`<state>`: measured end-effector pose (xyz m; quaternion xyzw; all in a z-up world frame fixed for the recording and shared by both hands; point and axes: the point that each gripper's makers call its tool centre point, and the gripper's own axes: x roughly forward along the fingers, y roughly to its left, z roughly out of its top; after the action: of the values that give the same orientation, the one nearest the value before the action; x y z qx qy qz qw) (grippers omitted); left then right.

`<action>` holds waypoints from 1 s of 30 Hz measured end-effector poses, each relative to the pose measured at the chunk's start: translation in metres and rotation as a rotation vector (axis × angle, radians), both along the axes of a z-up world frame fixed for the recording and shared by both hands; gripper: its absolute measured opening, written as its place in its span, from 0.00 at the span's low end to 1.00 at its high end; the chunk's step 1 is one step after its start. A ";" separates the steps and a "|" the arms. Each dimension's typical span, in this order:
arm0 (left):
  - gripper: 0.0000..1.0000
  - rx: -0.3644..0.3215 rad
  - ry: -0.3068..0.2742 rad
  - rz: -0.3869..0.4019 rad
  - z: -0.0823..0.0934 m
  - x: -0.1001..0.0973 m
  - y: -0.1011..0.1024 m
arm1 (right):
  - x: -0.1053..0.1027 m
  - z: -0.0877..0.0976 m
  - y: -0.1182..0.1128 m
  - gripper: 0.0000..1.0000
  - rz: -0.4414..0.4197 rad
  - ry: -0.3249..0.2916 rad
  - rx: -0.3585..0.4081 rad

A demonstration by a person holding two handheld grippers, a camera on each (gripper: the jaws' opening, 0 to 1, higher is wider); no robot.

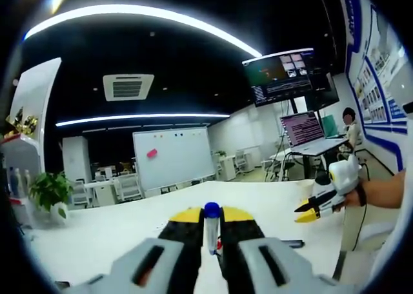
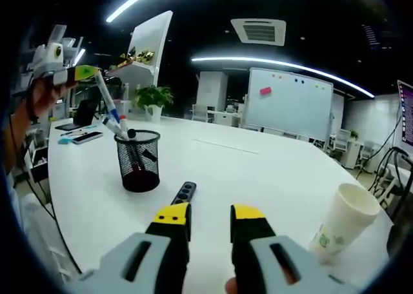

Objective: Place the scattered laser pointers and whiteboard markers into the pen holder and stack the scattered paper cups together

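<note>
blue-capped marker [image 1: 211,228] clamped upright between the left jaws.

Open-plan office: whiteboard [image 2: 289,103], wall monitors [image 1: 286,75], white meeting table [image 2: 258,171].

Marker [image 2: 103,99] over mesh holder [image 2: 139,160]

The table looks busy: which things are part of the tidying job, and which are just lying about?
Part of the job:
marker, held in the left tool
pen holder
laser pointer
paper cup

Lying about:
plant
whiteboard
phone
monitors
</note>
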<state>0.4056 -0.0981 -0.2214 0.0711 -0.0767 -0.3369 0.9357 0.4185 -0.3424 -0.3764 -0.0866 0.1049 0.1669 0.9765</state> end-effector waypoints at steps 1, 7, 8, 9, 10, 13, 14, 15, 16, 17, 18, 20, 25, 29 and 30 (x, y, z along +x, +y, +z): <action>0.11 0.000 0.000 -0.001 0.000 0.000 0.000 | 0.000 0.000 0.000 0.24 0.000 0.000 0.000; 0.11 0.002 0.002 -0.006 -0.001 0.001 -0.002 | 0.000 -0.001 0.000 0.24 0.000 0.000 0.002; 0.11 0.002 0.002 -0.006 -0.001 0.001 -0.003 | 0.000 -0.001 0.000 0.24 0.000 0.000 0.001; 0.11 0.002 0.002 -0.006 -0.001 0.001 -0.003 | 0.000 -0.001 0.000 0.24 0.001 0.000 0.002; 0.11 0.002 0.002 -0.005 -0.001 0.001 -0.003 | 0.000 -0.001 0.000 0.24 0.001 0.000 0.002; 0.11 0.001 0.004 -0.005 -0.002 0.002 -0.003 | -0.001 0.000 0.000 0.24 0.001 0.000 0.000; 0.11 0.001 0.004 -0.006 -0.002 0.002 -0.003 | -0.001 0.000 0.000 0.24 0.002 -0.001 0.001; 0.11 0.001 0.006 -0.007 -0.002 0.002 -0.003 | -0.001 0.000 0.000 0.24 0.002 -0.001 0.001; 0.11 0.002 0.006 -0.007 -0.003 0.003 -0.004 | -0.001 0.000 0.000 0.24 0.001 -0.001 0.001; 0.11 0.002 0.005 -0.008 -0.003 0.003 -0.004 | -0.001 0.000 0.000 0.24 0.000 -0.001 0.001; 0.11 0.002 0.005 -0.009 -0.002 0.003 -0.004 | -0.001 0.000 -0.001 0.24 -0.001 -0.001 0.002; 0.11 0.001 0.005 -0.012 -0.002 0.003 -0.005 | -0.001 0.000 -0.001 0.24 -0.001 0.000 0.001; 0.11 0.005 0.005 -0.019 -0.003 0.003 -0.008 | -0.001 -0.001 -0.001 0.24 -0.002 0.003 0.001; 0.11 0.005 0.002 -0.022 -0.002 0.003 -0.009 | 0.000 0.000 -0.001 0.24 -0.002 0.000 0.001; 0.11 0.005 0.001 -0.023 -0.002 0.003 -0.009 | 0.000 0.000 -0.001 0.24 -0.002 0.000 0.001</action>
<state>0.4086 -0.1071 -0.2230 0.0725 -0.0761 -0.3479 0.9316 0.4182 -0.3432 -0.3764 -0.0859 0.1049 0.1659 0.9768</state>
